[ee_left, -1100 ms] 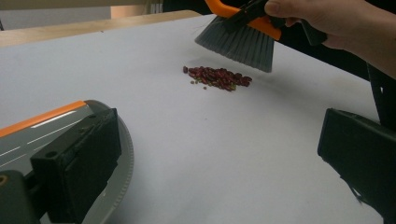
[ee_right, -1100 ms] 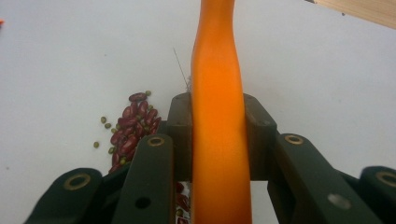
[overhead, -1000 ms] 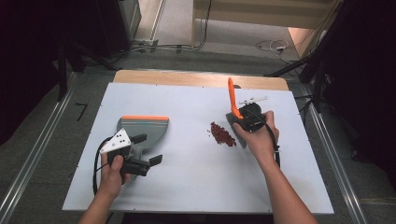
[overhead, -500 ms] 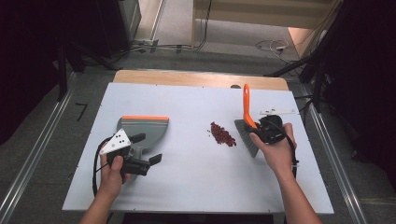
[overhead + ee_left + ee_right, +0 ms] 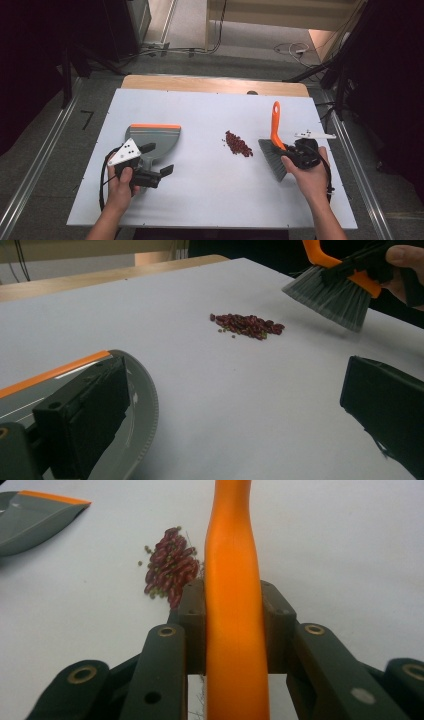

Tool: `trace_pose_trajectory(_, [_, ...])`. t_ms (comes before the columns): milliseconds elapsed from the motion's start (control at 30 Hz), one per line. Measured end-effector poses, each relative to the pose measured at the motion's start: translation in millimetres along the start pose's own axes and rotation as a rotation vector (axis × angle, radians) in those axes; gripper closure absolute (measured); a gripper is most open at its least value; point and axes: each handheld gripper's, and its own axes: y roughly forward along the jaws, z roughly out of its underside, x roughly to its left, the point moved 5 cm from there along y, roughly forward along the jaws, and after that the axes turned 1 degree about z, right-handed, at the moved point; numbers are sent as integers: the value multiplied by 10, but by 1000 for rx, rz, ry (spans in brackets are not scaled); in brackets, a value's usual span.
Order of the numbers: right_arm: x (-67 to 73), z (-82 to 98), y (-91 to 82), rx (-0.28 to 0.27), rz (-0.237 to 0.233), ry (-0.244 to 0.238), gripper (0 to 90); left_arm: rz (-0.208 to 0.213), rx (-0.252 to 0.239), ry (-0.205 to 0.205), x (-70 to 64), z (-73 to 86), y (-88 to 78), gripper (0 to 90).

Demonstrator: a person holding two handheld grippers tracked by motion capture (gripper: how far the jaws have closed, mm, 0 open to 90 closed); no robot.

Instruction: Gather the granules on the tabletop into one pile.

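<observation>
Since the earlier frame the right tongs (image 5: pixel 292 152) have swung the brush (image 5: pixel 274 145) down toward 6 o'clock, bristles now low beside the beans (image 5: pixel 238 143). Clamped on its orange handle, they hold its long axis pointing to 12 o'clock. The left tongs (image 5: pixel 155 160) gape wide by the dustpan (image 5: pixel 152 135) on the surface (image 5: pixel 210 200).

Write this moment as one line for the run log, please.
left gripper: open beside dustpan | right gripper: shut on brush | beans: between them on table, unswept
</observation>
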Motion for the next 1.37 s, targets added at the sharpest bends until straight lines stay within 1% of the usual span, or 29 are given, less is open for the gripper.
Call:
trace_pose_trajectory(100, [-15, 62, -45, -1, -4, -7, 683, -2, 1, -4, 3, 1, -4, 3])
trace_pose_trajectory(133, [-21, 86, -68, -2, -9, 2, 683, -2, 1, -2, 3, 0, -7, 2])
trace_pose_trajectory(233, [-52, 127, -120, -8, -17, 7, 682, -5, -4, -2, 4, -2, -15, 2])
trace_pose_trajectory(300, [-88, 153, -171, -16, -27, 14, 683, -7, -5, 0, 7, -3, -22, 3])
trace_pose_trajectory(400, [-134, 180, -234, -33, -46, 10, 683, -12, -10, -1, 16, -3, -29, 3])
trace_pose_trajectory(433, [-159, 192, -263, -40, -55, 7, 683, -14, -12, -2, 19, -4, -32, 3])
trace_pose_trajectory(500, [-209, 215, -303, -46, -54, 2, 683, -12, -16, -7, 18, -8, -34, 2])
trace_pose_trajectory(600, [-297, 238, -343, -54, -50, 20, 683, -7, -27, -14, 13, -16, -26, 3])
trace_pose_trajectory(733, [-382, 267, -362, -60, -60, 23, 683, -17, -25, -11, 11, -11, -23, 2])
trace_pose_trajectory(833, [-464, 303, -360, -53, -56, 43, 683, -14, -35, -19, 23, -14, -36, 3])
trace_pose_trajectory(900, [-510, 318, -358, -55, -66, 54, 683, -14, -45, -30, 39, -17, -46, 3])
trace_pose_trajectory(933, [-521, 321, -359, -57, -72, 56, 683, -16, -46, -34, 45, -17, -50, 3])
trace_pose_trajectory(1100, [-545, 338, -363, -54, -71, 56, 683, -21, -52, -36, 51, -22, -55, 3])
trace_pose_trajectory(1200, [-540, 338, -358, -52, -71, 57, 683, -18, -53, -34, 49, -24, -60, 3])
trace_pose_trajectory(1367, [-517, 326, -349, -50, -69, 43, 683, -20, -49, -35, 60, -20, -56, 3])
